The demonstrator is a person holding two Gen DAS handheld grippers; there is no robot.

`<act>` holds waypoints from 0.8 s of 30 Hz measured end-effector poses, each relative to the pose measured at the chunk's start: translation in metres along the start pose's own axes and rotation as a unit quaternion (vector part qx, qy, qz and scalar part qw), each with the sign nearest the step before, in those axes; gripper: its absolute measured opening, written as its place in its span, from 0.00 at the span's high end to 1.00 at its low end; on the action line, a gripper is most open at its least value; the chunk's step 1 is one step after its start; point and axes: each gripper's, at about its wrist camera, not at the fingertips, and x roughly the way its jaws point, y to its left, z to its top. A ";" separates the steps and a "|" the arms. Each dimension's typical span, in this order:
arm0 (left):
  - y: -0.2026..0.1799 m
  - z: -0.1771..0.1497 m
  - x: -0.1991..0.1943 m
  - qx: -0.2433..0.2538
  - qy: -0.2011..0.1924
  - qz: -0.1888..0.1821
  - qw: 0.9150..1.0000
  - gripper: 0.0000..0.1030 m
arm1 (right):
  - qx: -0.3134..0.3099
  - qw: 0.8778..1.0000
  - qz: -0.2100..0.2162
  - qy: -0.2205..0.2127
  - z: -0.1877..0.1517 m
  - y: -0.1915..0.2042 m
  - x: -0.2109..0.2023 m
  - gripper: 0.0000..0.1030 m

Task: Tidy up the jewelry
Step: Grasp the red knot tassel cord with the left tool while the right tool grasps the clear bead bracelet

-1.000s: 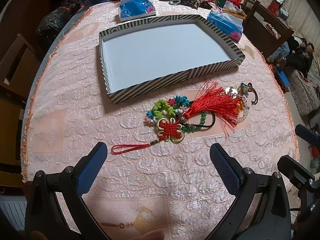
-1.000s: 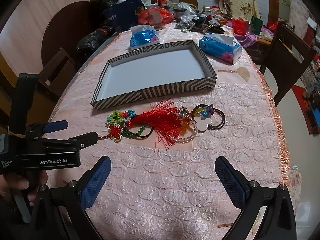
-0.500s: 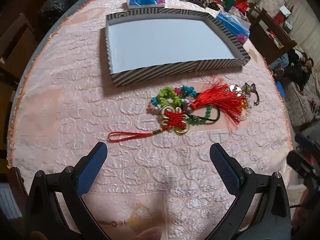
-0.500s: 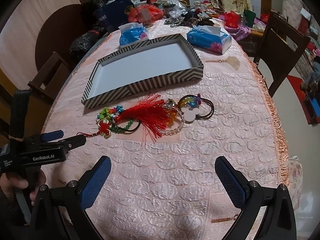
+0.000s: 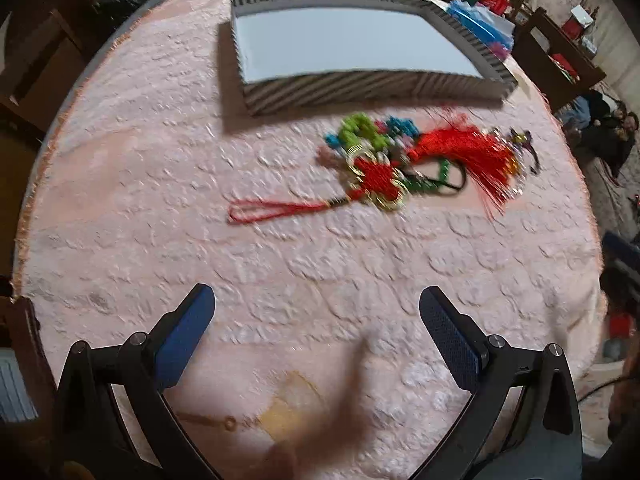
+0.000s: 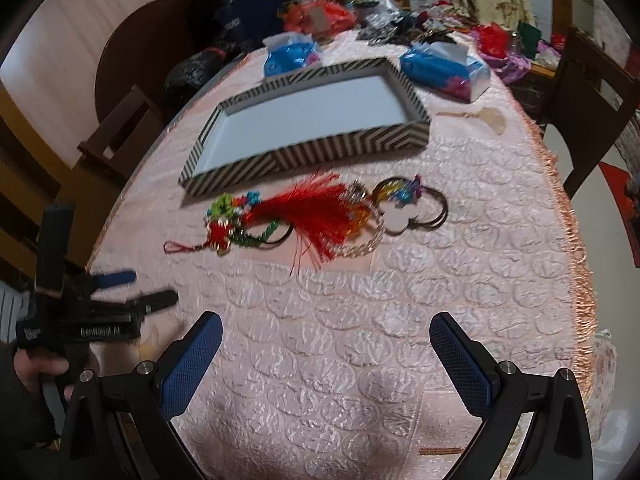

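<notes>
Across the middle of the left wrist frame, the jewelry pile lies on the pink worktop, just below the empty striped tray. Its red knot ornament runs left to right, loop cord toward the left. Both the left gripper and right gripper hang spread and empty, well short of it; the left looks nearer the loop end.
</notes>
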 end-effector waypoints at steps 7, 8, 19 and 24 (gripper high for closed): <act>0.000 0.033 0.020 0.014 -0.025 -0.033 0.999 0.03 | -0.003 1.000 -0.016 0.017 -0.008 -0.009 0.017 0.00; 0.000 0.038 0.024 0.015 -0.026 -0.039 0.999 0.04 | 0.001 1.000 -0.021 0.018 -0.008 -0.013 0.018 0.00; -0.020 0.053 0.048 0.093 -0.046 -0.038 0.994 0.35 | 0.038 0.998 -0.042 0.037 -0.011 -0.034 0.020 0.00; -0.028 0.051 0.051 0.091 -0.054 -0.037 0.994 0.26 | 0.035 0.998 -0.035 0.038 -0.011 -0.031 0.024 0.00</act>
